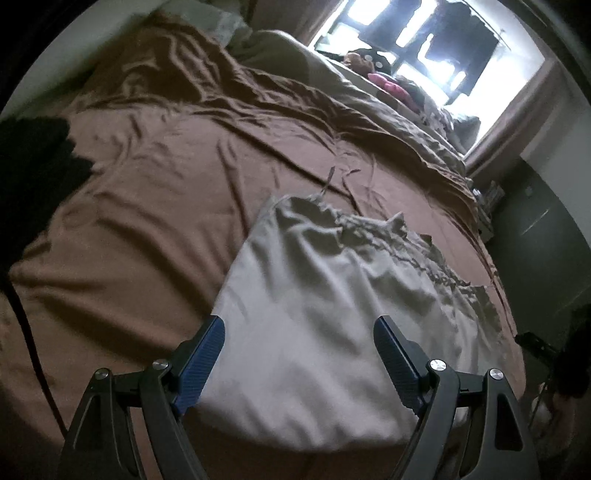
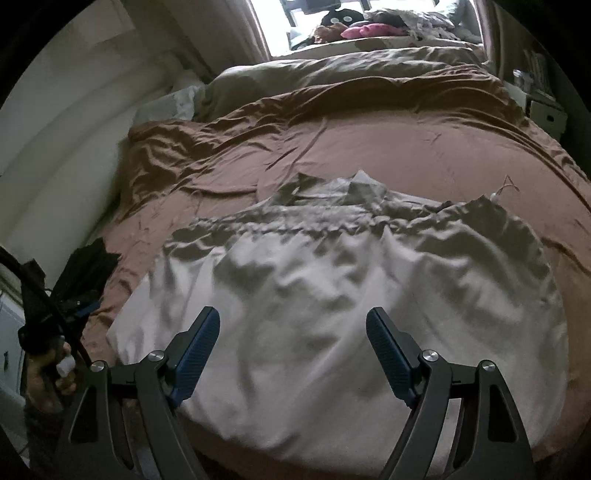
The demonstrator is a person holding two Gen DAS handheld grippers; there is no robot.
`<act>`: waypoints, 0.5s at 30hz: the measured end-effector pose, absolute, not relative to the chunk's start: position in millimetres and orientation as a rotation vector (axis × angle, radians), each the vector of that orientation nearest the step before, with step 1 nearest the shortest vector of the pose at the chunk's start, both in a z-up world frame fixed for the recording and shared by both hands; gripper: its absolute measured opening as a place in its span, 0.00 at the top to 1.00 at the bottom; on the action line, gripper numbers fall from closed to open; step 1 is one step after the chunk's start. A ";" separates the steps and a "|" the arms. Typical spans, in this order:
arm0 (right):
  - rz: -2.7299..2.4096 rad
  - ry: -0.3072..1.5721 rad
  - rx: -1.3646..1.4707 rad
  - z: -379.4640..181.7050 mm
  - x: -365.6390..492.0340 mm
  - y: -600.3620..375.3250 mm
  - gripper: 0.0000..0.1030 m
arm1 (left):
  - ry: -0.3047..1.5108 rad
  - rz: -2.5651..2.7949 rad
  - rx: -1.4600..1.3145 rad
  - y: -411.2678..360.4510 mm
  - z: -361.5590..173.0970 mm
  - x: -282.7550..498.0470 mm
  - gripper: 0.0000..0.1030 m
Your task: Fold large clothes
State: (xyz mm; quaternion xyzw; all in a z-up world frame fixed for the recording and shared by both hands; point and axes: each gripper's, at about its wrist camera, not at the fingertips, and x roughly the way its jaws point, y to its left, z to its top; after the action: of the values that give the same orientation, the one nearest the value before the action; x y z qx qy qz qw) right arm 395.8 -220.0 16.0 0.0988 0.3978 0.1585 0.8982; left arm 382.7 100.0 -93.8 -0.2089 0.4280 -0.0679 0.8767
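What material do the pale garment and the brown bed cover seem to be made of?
Pale wrinkled garment: probably thin woven cotton or a blend, matte; it holds many small sharp creases. Brown bed cover: smooth woven fabric, perhaps sateen or microfibre; its long soft folds show a faint sheen.

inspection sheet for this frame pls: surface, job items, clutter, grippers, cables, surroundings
Surface: bed with a wrinkled brown sheet; bunched brown duvet at the far end.
Job's things: pale garment lying on the sheet, smooth near edge, gathered and creased across its far part; loose strings at its far end.
Clutter: dark cloth at the bed's left edge; pink item among a pile by the window.
Grippers: left gripper and right gripper both with jaws open, nothing between them, above the garment's near edge.
Cables: dark cable by the hand holding the left gripper.
Surroundings: bright window, curtains, dark cabinet.
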 end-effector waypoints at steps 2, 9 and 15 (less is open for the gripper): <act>0.335 0.823 0.203 19.5 383.0 -220.5 0.22 | 0.899 -0.133 -0.452 105.3 -101.7 372.4 0.19; 0.359 0.845 0.215 15.1 347.8 -218.1 0.22 | 0.934 -0.098 -0.546 124.2 -135.2 343.4 0.19; 0.377 0.878 0.211 0.0 334.8 -210.0 0.22 | 0.948 -0.104 -0.642 134.9 -158.4 336.1 0.20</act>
State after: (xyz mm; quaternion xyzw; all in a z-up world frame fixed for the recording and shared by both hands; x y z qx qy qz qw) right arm 334.8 -210.0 0.0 0.1015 0.4215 0.1813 0.8827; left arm 336.1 134.9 -158.4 -0.3038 0.4483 -0.0491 0.8392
